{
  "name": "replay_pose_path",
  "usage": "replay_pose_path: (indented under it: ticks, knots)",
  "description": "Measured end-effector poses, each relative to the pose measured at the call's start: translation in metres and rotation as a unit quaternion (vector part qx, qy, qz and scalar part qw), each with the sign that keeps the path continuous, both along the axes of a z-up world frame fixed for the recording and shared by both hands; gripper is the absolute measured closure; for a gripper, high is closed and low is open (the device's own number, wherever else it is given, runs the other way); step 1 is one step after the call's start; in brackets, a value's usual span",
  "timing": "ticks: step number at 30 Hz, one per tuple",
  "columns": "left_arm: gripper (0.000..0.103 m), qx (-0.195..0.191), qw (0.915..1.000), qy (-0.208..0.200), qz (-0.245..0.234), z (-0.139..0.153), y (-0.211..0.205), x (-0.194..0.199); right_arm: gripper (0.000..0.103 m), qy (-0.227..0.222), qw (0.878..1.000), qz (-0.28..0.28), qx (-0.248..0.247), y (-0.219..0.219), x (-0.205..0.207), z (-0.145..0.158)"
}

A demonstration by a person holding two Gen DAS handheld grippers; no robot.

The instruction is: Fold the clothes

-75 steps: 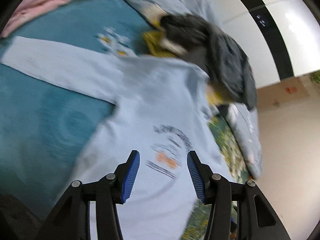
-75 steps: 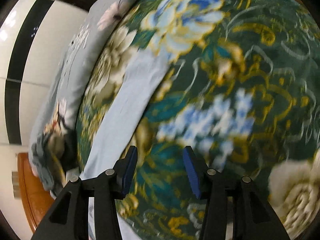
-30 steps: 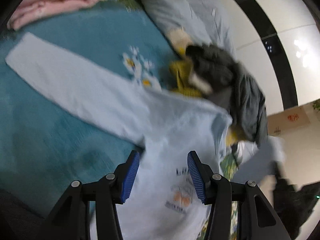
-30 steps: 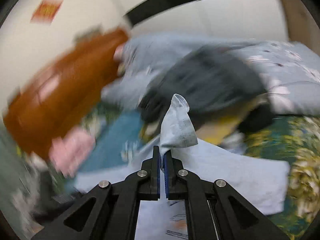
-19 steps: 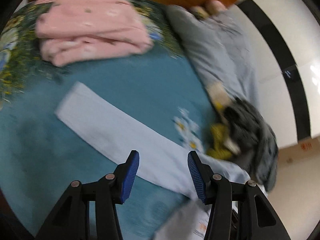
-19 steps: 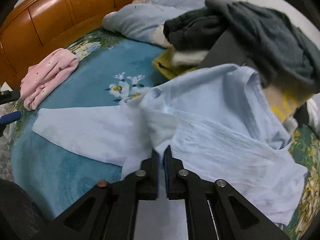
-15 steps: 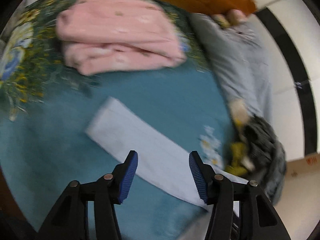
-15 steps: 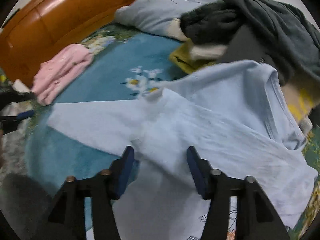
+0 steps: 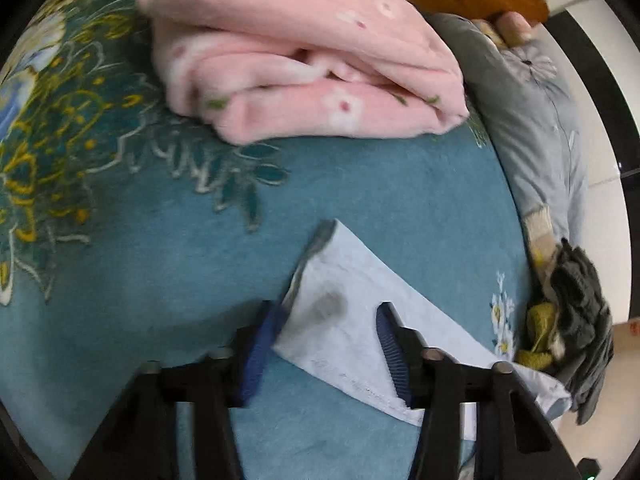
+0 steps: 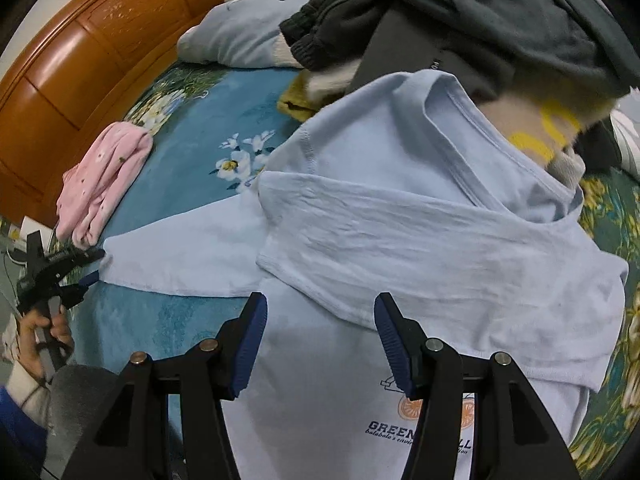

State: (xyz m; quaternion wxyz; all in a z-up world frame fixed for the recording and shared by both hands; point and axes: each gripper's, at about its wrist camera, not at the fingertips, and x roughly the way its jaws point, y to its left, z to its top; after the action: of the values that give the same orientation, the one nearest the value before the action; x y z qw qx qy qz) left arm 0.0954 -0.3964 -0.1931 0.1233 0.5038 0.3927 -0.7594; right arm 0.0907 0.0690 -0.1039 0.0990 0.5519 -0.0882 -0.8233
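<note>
the light blue long-sleeve shirt (image 10: 400,240) lies flat on the teal floral bedspread (image 9: 120,260), one sleeve folded across its chest. the left gripper (image 9: 324,344) has its jaws released around the cuff of the other sleeve (image 9: 348,300). the right gripper (image 10: 320,340) hovers spread over the shirt, holding nothing. folded pink pajamas (image 9: 300,52) lie near the wooden headboard (image 10: 80,60).

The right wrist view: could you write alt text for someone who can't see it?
A light blue long-sleeved shirt lies on a teal floral bedspread, one sleeve folded across its chest and the other stretched out flat. The open right gripper hovers over it, and the left gripper reaches the far cuff. Folded pink clothes and a dark clothes pile lie beyond.
</note>
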Motion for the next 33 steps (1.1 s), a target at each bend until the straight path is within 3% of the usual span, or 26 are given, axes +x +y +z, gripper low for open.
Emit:
replay_pose_path:
  ticks: [4, 7, 9, 11, 14, 17, 20, 23, 25, 28, 31, 33]
  knots:
    - [0.098, -0.035, 0.9991, 0.011, -0.021, 0.02, 0.017, -0.003, 0.046, 0.005, 1.0, -0.007, -0.009, 0.006, 0.002, 0.005]
    - [0.098, -0.059, 0.9937, 0.075, -0.06, 0.077, 0.044, -0.012, 0.046, 0.018, 1.0, -0.017, -0.017, 0.02, 0.008, 0.012]
    - [0.098, -0.067, 0.983, 0.136, -0.103, 0.13, 0.077, -0.024, 0.046, 0.02, 0.999, -0.037, -0.028, 0.039, 0.014, 0.013]
    - [0.098, -0.051, 0.9648, 0.203, -0.159, 0.182, 0.118, -0.029, 0.046, 0.022, 0.997, -0.059, -0.042, 0.058, 0.02, 0.014]
    - [0.098, -0.015, 0.922, 0.29, -0.256, 0.252, 0.203, -0.035, 0.046, 0.026, 0.993, -0.097, -0.056, 0.094, 0.032, 0.016]
    - [0.098, 0.029, 0.8882, 0.312, -0.336, 0.275, 0.281, -0.044, 0.046, 0.028, 0.986, -0.148, -0.068, 0.14, 0.049, 0.016]
    - [0.098, 0.039, 0.8576, 0.294, -0.42, 0.267, 0.373, -0.049, 0.046, 0.028, 0.975, -0.205, -0.077, 0.189, 0.072, 0.013]
    - [0.098, 0.037, 0.8416, 0.238, -0.484, 0.228, 0.452, -0.053, 0.046, 0.022, 0.963, -0.257, -0.083, 0.229, 0.096, 0.006]
    - [0.098, 0.036, 0.8407, 0.185, -0.507, 0.193, 0.5, -0.058, 0.046, 0.015, 0.954, -0.287, -0.089, 0.253, 0.113, -0.002]
    - [0.097, 0.017, 0.8515, 0.104, -0.514, 0.139, 0.549, -0.069, 0.046, 0.011, 0.944, -0.316, -0.1, 0.275, 0.133, -0.008]
    - [0.093, -0.012, 0.8594, 0.032, -0.51, 0.1, 0.572, -0.072, 0.046, 0.015, 0.939, -0.326, -0.11, 0.283, 0.145, -0.008]
    - [0.083, -0.004, 0.8559, 0.012, -0.517, 0.095, 0.566, -0.051, 0.046, 0.018, 0.939, -0.324, -0.114, 0.283, 0.147, -0.007]
